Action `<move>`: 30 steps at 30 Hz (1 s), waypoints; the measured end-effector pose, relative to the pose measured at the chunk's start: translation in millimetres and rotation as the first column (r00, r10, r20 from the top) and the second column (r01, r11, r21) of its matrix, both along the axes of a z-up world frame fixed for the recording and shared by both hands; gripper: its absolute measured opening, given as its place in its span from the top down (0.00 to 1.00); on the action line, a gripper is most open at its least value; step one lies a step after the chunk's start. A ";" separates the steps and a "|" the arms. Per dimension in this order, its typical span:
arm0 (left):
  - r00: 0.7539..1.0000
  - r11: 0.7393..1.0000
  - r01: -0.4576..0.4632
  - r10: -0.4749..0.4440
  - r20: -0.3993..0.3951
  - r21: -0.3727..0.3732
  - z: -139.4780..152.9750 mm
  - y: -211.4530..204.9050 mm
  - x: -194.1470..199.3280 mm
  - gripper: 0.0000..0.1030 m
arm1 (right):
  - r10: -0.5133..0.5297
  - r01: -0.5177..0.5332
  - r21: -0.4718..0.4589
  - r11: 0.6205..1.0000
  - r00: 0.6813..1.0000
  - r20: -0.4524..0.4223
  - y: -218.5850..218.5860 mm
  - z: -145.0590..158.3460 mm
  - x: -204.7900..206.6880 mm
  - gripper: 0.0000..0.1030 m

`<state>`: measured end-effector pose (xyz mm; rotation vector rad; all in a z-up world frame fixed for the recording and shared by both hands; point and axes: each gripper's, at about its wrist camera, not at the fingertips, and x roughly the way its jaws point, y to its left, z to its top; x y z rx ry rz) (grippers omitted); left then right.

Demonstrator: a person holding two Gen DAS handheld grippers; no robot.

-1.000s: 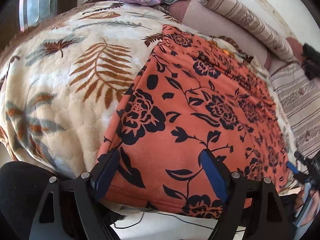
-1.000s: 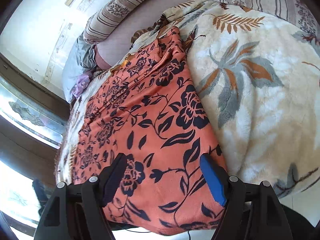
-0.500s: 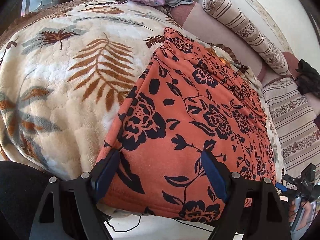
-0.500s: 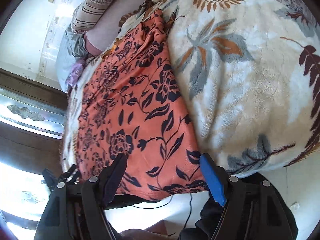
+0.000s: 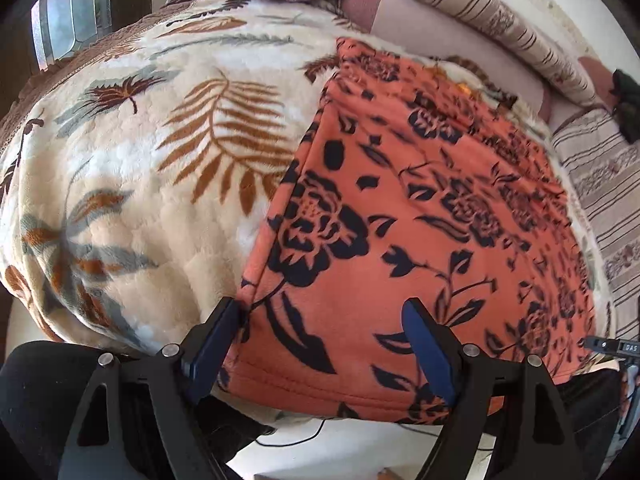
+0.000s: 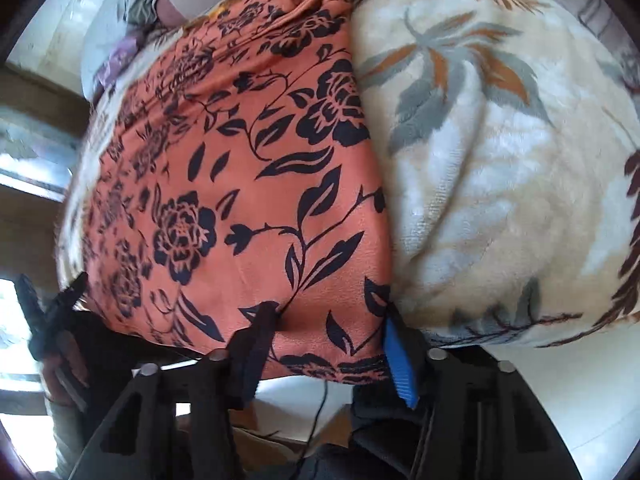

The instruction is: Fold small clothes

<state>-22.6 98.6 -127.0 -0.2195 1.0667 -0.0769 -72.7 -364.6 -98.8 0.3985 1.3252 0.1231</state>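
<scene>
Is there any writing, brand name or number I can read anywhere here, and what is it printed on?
"DAS": pale letters on a small dark device at the right edge of the left wrist view; cut off by the frame, so it may be part of a longer word.
Orange fabric with black flowers: pattern only, no lettering.
Cream leaf-print blanket: pattern only.

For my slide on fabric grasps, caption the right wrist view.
Right gripper closing on the near corner of an orange flowered cloth spread over a leaf-print blanket.

Both wrists close above garment (image 5: 420, 208)
</scene>
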 end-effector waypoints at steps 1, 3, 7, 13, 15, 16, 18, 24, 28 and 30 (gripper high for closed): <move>1.000 1.000 -0.007 0.007 -0.002 0.012 0.3 1.0 -0.6 0.36 | -0.006 0.006 -0.008 1.000 1.000 0.001 -1.3 0.2 -0.4 0.63; 1.000 0.998 -0.025 0.026 -0.016 0.061 -1.1 5.0 -0.8 0.55 | -0.023 0.023 0.012 1.000 1.000 0.001 -6.7 -1.4 -1.3 0.63; 0.999 0.999 -0.046 0.046 -0.029 0.022 0.8 15.5 0.0 0.60 | -0.005 0.005 -0.038 0.999 1.000 0.000 -2.3 -2.1 0.4 0.63; 0.999 0.999 -0.026 0.027 -0.045 0.022 0.1 14.0 -2.9 0.38 | 0.000 0.002 -0.063 0.998 0.999 0.038 7.1 12.9 -5.1 0.88; 0.997 0.999 -0.027 0.029 -0.066 0.038 -2.6 11.8 -1.8 0.45 | -0.015 0.018 -0.058 0.998 0.999 0.046 7.2 13.1 -5.4 0.88; 0.997 0.998 -0.029 0.032 -0.071 0.053 -3.5 12.5 -2.2 0.58 | -0.026 0.028 -0.048 0.998 0.999 0.033 4.1 9.5 -4.9 0.85; 0.997 0.999 -0.019 0.022 -0.079 0.040 -2.9 17.0 -3.5 0.74 | -0.031 0.031 -0.022 0.999 1.000 -0.003 -0.6 2.5 -2.0 0.85; 1.000 0.999 -0.008 0.008 -0.005 -0.033 34.7 26.3 -5.3 0.95 | -0.029 0.030 -0.001 1.000 0.996 0.084 -0.2 25.6 -4.9 0.91; 0.992 0.999 0.028 -0.023 0.125 -0.037 82.2 22.1 -3.8 0.94 | -0.117 0.091 0.120 0.989 0.967 0.226 -17.8 75.7 -8.5 0.91; 0.992 0.999 0.026 -0.023 0.122 -0.023 77.6 19.2 4.6 0.94 | -0.131 0.103 0.128 0.986 0.962 0.239 -18.5 79.9 -5.2 0.91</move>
